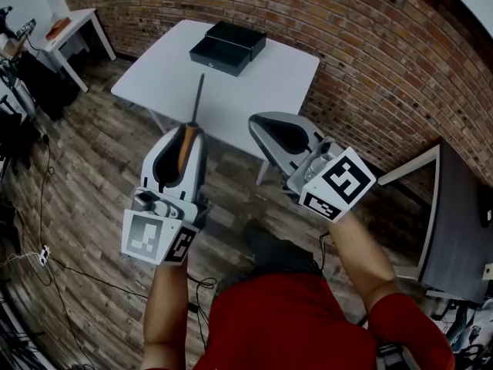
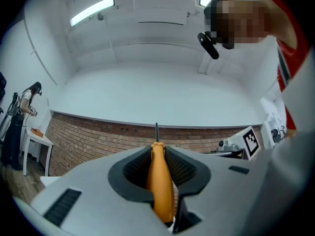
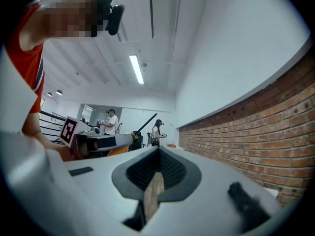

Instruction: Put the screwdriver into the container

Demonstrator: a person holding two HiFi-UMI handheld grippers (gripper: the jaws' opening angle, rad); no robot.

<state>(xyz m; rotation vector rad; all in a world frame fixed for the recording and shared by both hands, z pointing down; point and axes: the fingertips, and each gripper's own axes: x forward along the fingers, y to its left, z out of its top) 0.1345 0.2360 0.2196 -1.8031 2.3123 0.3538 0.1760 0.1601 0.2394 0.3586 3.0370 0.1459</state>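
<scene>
My left gripper [image 1: 189, 129] is shut on the orange handle of the screwdriver [image 1: 185, 149], held over the wooden floor in front of the white table [image 1: 269, 83]. The dark shaft points toward the table. In the left gripper view the handle [image 2: 160, 181] lies clamped between the jaws at the left gripper [image 2: 157, 149], tip aimed at the brick wall. The black container [image 1: 228, 46] sits at the table's far side, well away from both grippers. My right gripper [image 1: 260, 123] hangs beside the left one, and in the right gripper view my right gripper [image 3: 158, 150] is shut with nothing in it.
A brick wall [image 1: 370, 45] runs behind the table. A small white side table [image 1: 73, 25] stands at the far left, a dark cabinet [image 1: 458, 222] at the right. Cables [image 1: 46, 257] lie on the wood floor. Two people [image 3: 110, 122] stand far off.
</scene>
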